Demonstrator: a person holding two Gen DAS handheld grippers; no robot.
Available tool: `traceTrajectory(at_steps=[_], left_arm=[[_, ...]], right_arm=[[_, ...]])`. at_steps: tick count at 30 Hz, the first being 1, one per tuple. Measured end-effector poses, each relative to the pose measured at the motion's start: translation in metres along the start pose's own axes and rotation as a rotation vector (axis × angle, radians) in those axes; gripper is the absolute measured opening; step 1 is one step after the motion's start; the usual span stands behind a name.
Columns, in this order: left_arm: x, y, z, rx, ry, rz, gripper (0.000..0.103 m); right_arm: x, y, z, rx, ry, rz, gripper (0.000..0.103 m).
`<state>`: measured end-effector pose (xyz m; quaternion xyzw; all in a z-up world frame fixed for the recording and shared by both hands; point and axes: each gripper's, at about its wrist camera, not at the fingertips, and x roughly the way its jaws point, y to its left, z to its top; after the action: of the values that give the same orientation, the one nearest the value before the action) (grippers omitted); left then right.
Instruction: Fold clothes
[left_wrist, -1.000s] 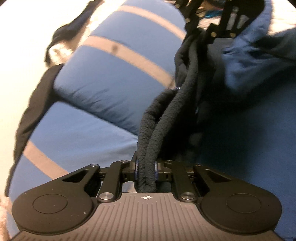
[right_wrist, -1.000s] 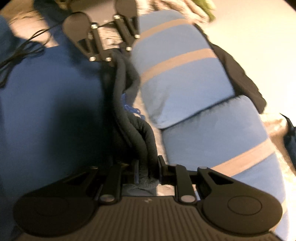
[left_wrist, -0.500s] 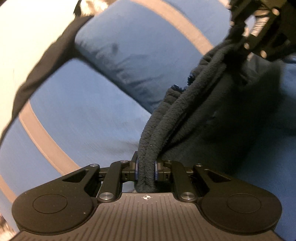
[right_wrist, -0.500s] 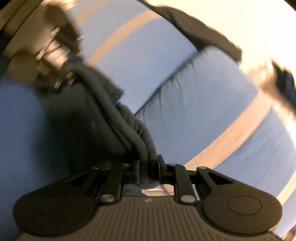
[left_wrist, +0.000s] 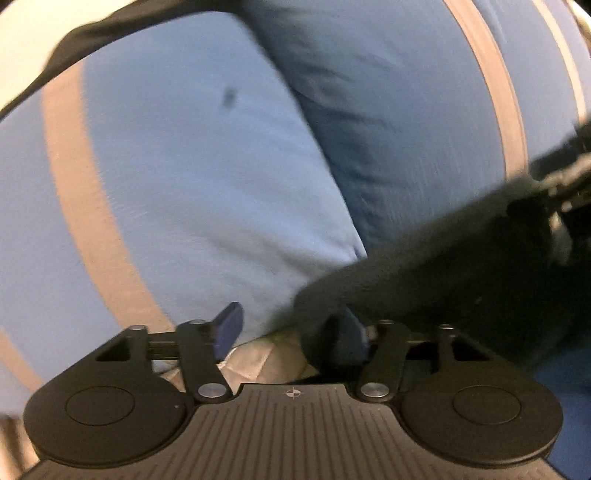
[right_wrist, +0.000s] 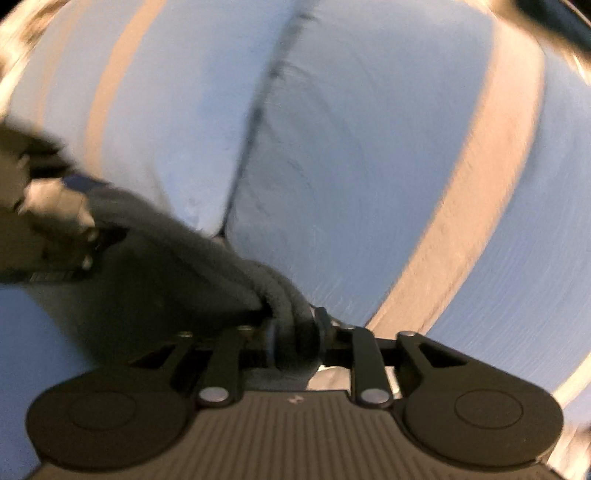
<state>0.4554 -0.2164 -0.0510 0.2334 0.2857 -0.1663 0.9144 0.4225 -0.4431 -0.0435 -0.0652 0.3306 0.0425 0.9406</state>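
Laying down a fold: left gripper (left_wrist: 288, 332) stands spread, dark fleece garment edge (left_wrist: 424, 266) draped against its right finger. Right gripper (right_wrist: 295, 332) clamps the same thick hem near a blue, tan-striped cushion (right_wrist: 369, 166). Next, likely release right and smooth.

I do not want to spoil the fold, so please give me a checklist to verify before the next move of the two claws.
1. Left claw released: ok, its fingers stand apart.
2. Dark fleece garment free of the left claw: not ok, the cloth drapes over one finger.
3. Right claw holding the garment: ok, shut on its rolled edge.
4. Garment edges aligned: cannot tell, both views are blurred.
5. Garment lying flat: cannot tell, most of it is out of view.
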Motion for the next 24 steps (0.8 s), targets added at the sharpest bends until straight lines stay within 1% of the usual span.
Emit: traceTrajectory(at_steps=[1, 2, 3, 5, 6, 8, 10, 13, 16, 21, 22, 24], left_arm=[[-0.005, 0.014, 0.000, -0.044, -0.007, -0.024, 0.066], [-0.009, 0.027, -0.001, -0.076, -0.012, -0.036, 0.068], [-0.013, 0.040, -0.003, -0.105, -0.015, -0.046, 0.071], [-0.019, 0.062, -0.011, -0.140, -0.014, -0.055, 0.072], [-0.022, 0.072, -0.015, -0.159, -0.009, -0.065, 0.072], [-0.024, 0.088, -0.024, -0.205, 0.006, -0.118, 0.072], [-0.024, 0.100, -0.032, -0.241, 0.021, -0.167, 0.072], [-0.016, 0.105, -0.040, -0.262, 0.051, -0.200, 0.072], [-0.002, 0.103, -0.038, -0.303, 0.073, -0.241, 0.072], [0.021, 0.099, -0.035, -0.407, 0.100, -0.376, 0.072], [0.027, 0.096, -0.032, -0.411, 0.109, -0.391, 0.072], [0.040, 0.088, -0.029, -0.416, 0.136, -0.395, 0.072]], right_arm=[[-0.004, -0.010, 0.001, 0.069, -0.018, 0.011, 0.079], [-0.008, -0.020, 0.004, 0.125, -0.043, 0.030, 0.087], [-0.013, -0.030, 0.007, 0.171, -0.064, 0.047, 0.088], [-0.022, -0.044, 0.009, 0.214, -0.074, 0.069, 0.089], [-0.027, -0.051, 0.009, 0.220, -0.076, 0.073, 0.089], [-0.036, -0.062, 0.008, 0.201, -0.078, 0.075, 0.091], [-0.039, -0.075, 0.005, 0.197, -0.057, 0.085, 0.091], [-0.036, -0.088, 0.000, 0.211, -0.002, 0.125, 0.091], [-0.029, -0.095, -0.007, 0.239, 0.051, 0.177, 0.091], [-0.014, -0.094, -0.017, 0.320, 0.098, 0.267, 0.090], [-0.011, -0.092, -0.017, 0.324, 0.103, 0.284, 0.090], [0.000, -0.087, -0.018, 0.328, 0.122, 0.305, 0.090]])
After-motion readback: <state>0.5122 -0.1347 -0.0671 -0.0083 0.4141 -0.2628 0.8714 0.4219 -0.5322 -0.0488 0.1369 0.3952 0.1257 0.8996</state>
